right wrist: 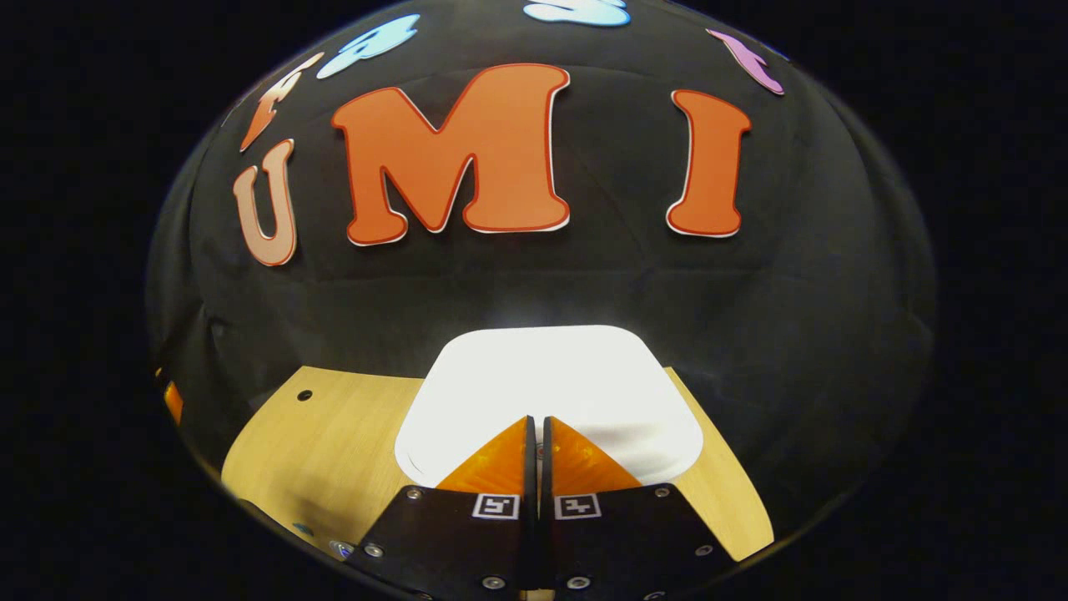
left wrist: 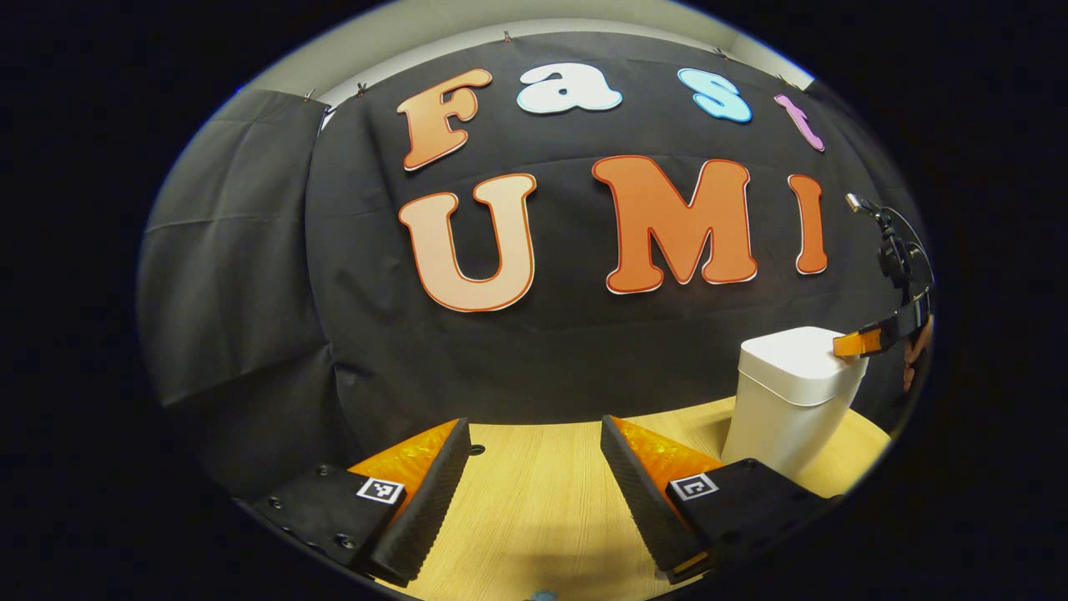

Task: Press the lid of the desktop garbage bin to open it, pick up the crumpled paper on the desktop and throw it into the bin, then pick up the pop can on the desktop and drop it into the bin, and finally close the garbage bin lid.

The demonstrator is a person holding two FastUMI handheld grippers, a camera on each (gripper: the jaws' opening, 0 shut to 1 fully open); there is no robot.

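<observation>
1. Pressed together, the right gripper [right wrist: 535, 424] has its tips over the white lid [right wrist: 546, 392] at lower centre of the right gripper view.
2. Left gripper [left wrist: 534, 434] is spread above bare tabletop [left wrist: 534, 501].
3. Bin [left wrist: 793, 401] stands lower right in the left gripper view, lid closed.

The bin [left wrist: 793, 401] stands on the table [left wrist: 534, 484], right gripper [right wrist: 535, 419] over its lid [right wrist: 551, 384].
</observation>
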